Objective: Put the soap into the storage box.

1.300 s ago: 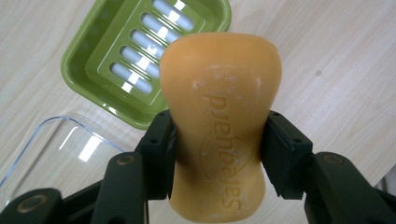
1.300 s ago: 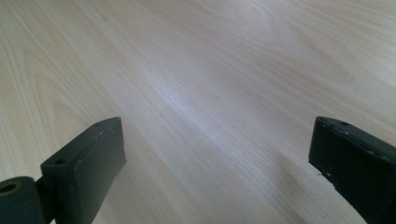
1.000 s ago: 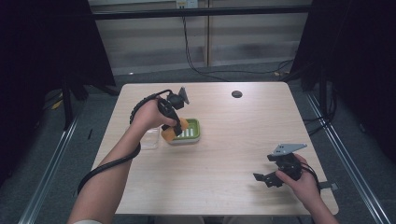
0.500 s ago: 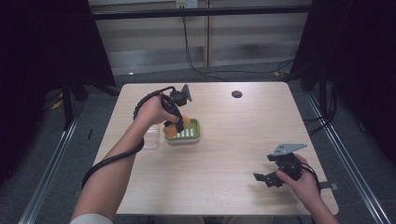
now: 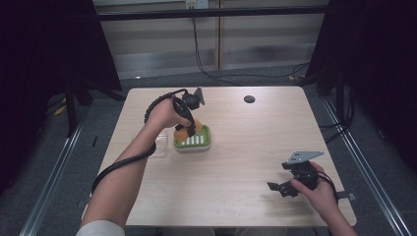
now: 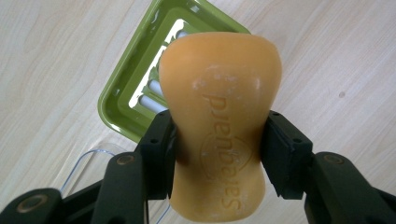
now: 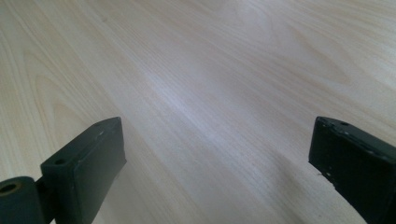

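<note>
Since a second ago the left tongs have carried the orange waisted soap bar a little toward the right edge of the pale wooden desk, so it now hangs more squarely above the green rectangular plastic soap dish rather than over that dish's left rim; the right tongs have stayed near the desk's front right corner. Both left jaws press the bar at its narrow waist, clamping it upright. From above, the soap is a small orange patch half hidden behind the tongs and hand. Looking along the left jaws, its surface is glossy with pale scuffs and raised lettering too distorted to read; the dish's white slatted insert shows, and below it the curved edge of a clear plastic lid lies on the desk, touching the dish's left side in the high view. Along the right jaws, spread wide and gripping nothing, bare wood grain shows.
</note>
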`<state>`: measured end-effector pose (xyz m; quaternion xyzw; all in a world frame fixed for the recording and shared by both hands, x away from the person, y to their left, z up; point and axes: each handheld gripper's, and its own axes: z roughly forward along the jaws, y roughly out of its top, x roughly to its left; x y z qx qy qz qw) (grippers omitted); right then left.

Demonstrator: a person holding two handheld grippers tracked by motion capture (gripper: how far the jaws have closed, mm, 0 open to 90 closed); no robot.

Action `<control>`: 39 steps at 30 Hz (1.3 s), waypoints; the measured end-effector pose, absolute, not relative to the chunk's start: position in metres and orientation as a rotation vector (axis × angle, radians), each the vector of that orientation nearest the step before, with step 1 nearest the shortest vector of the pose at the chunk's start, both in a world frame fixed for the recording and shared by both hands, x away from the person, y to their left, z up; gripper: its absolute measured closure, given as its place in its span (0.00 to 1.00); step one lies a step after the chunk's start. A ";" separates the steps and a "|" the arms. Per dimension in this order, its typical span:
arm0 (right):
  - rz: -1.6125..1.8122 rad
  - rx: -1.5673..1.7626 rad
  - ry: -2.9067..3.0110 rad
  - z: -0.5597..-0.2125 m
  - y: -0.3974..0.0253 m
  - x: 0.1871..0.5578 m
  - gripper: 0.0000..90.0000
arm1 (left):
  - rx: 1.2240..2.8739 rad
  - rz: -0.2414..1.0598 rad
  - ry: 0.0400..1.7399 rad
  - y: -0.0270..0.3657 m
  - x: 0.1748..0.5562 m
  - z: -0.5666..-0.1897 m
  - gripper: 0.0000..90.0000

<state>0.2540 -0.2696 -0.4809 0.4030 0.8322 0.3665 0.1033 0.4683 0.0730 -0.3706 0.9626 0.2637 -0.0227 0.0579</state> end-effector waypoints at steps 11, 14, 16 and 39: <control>1.081 1.182 2.460 -0.481 -0.270 0.254 0.04 | 2.939 -0.072 0.782 0.071 0.473 -0.374 0.55; 1.088 1.182 2.463 -0.481 -0.269 0.254 0.04 | 2.944 -0.048 0.769 0.070 0.475 -0.374 0.55; 1.080 1.189 2.462 -0.480 -0.269 0.254 0.04 | 2.944 -0.050 0.767 0.070 0.476 -0.374 0.55; 1.087 1.188 2.468 -0.480 -0.269 0.254 0.04 | 2.995 -0.010 0.659 0.067 0.483 -0.382 0.55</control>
